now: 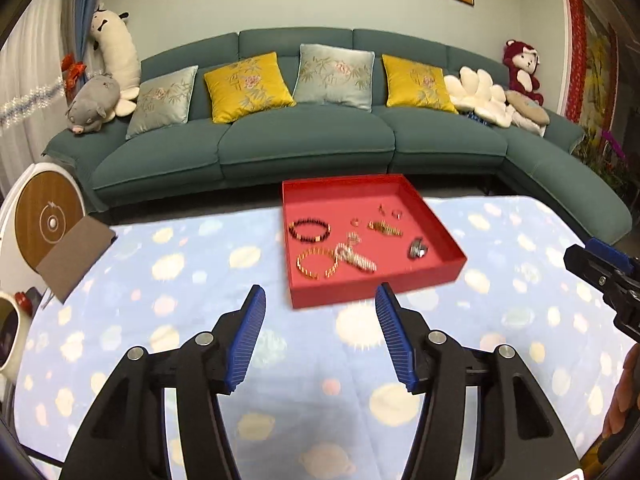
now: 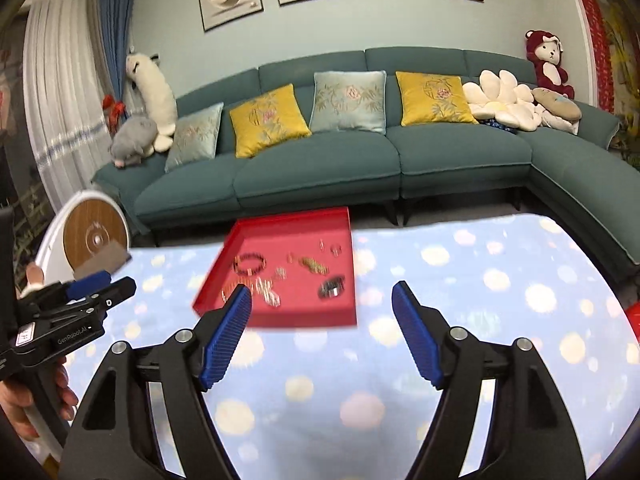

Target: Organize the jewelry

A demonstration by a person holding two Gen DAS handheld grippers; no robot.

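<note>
The red tray (image 1: 372, 284) sits on the table (image 1: 160, 320), which has a blue cloth with pale spots. In the tray lie a dark bead bracelet (image 1: 309, 230), a gold bracelet (image 1: 316, 263), a silvery chain (image 1: 356, 258) and some small bits, maybe rings, too blurry to tell. The left gripper (image 1: 320, 300) is spread wide with nothing in it, just in front of the tray. The right gripper (image 2: 322, 300) is spread wide and empty too, near the tray's front edge
</note>
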